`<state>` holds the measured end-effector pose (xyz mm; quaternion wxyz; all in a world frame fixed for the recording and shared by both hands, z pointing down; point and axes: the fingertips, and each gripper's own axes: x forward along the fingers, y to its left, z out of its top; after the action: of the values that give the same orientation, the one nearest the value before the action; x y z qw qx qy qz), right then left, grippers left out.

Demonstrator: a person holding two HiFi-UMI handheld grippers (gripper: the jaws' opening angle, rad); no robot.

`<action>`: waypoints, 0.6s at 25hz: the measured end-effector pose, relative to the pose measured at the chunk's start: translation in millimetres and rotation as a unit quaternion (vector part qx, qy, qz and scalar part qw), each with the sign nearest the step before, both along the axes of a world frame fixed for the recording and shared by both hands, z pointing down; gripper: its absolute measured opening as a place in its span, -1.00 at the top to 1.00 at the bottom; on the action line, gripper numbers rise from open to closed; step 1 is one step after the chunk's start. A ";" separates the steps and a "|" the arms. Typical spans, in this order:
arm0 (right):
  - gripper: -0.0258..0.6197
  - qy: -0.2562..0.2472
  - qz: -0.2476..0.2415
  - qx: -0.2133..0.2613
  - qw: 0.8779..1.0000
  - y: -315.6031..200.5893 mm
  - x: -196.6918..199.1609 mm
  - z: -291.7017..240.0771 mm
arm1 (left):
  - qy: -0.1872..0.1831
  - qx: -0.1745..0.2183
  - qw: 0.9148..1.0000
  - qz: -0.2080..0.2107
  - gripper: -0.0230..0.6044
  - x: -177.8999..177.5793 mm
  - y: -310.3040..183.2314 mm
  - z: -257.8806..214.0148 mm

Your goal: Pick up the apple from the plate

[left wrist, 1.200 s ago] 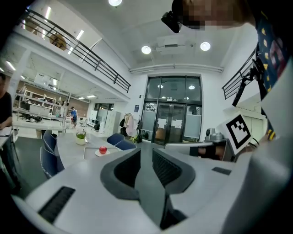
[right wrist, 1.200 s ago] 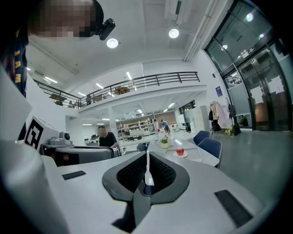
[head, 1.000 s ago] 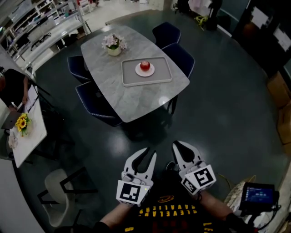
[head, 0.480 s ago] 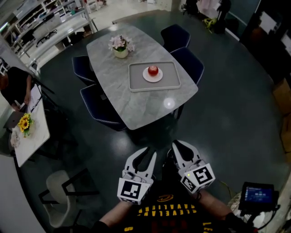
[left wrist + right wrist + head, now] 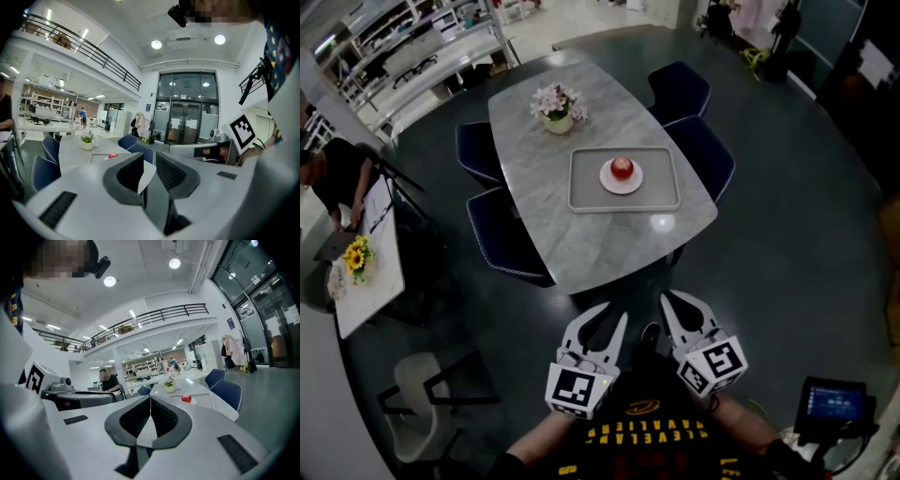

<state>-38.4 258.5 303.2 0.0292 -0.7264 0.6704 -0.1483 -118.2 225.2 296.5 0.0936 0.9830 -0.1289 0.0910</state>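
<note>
A red apple sits on a small white plate in a grey tray on the marble table. Both grippers are held low near the person's body, well short of the table. My left gripper points toward the table's near end, its jaws a narrow gap apart and empty. My right gripper is beside it, its jaws touching at the tips with nothing between them. The apple shows far off in the left gripper view past my left gripper. The right gripper view shows the apple beyond my right gripper.
A pot of flowers stands on the table's far half. Dark blue chairs flank both long sides. A side table with sunflowers and a seated person are at the left. A pale chair stands at the lower left.
The table with the tray and apple has come closer and shifted down and right in the head view. Both grippers keep their pose relative to the body.
</note>
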 end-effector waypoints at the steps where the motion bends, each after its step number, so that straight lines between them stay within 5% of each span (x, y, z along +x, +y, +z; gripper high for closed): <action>1: 0.90 -0.002 -0.005 0.000 1.000 -6.1 19.2 0.6 | -0.001 -0.001 1.000 -0.005 0.66 18.7 -5.9 -0.4; 15: 0.90 -0.020 -0.046 -0.025 0.998 -53.8 162.2 23.7 | -0.018 -0.011 0.997 -0.068 0.66 142.3 -55.6 11.4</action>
<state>123.8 204.7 326.9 0.0174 -0.6919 0.6989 -0.1803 24.1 169.6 307.9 0.1085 0.9691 -0.1959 0.1037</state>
